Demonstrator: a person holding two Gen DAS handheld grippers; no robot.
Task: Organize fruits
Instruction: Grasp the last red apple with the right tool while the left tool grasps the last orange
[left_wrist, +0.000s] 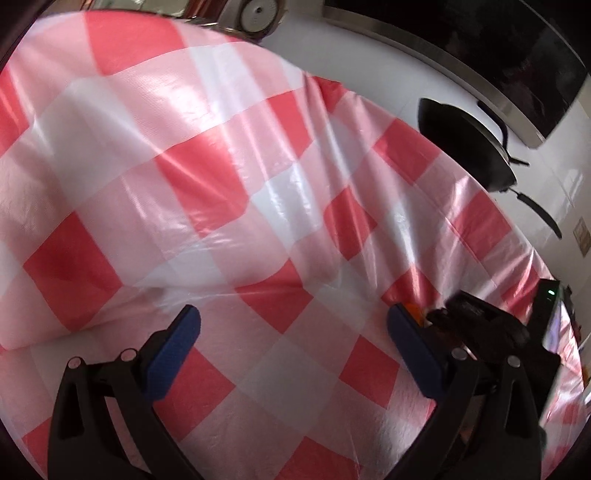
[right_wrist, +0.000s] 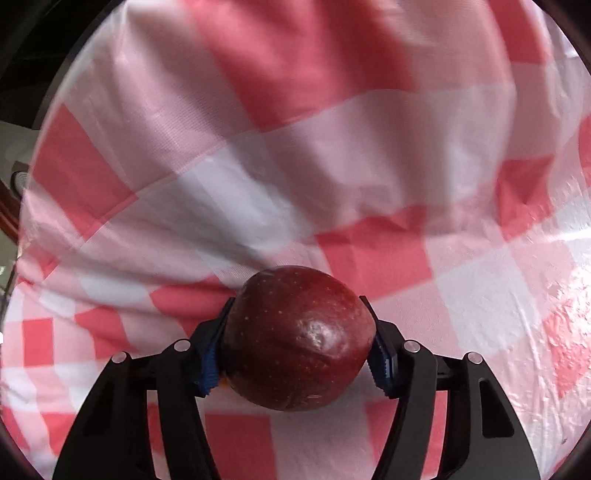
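My right gripper (right_wrist: 297, 341) is shut on a dark red apple (right_wrist: 299, 339), held between the blue pads above the red-and-white checked tablecloth (right_wrist: 258, 155). My left gripper (left_wrist: 293, 332) is open and empty over the same checked cloth (left_wrist: 184, 166). In the left wrist view a dark shape, apparently the other gripper (left_wrist: 487, 325), sits just right of my right finger, with a small orange bit (left_wrist: 413, 308) showing beside it. No other fruit is in view.
The cloth is wrinkled and bulges upward in the middle. Beyond its far edge a white counter (left_wrist: 369, 74) holds a black pan (left_wrist: 469, 147) and a black cooktop (left_wrist: 480, 48). A steel appliance (left_wrist: 255, 14) stands at the top.
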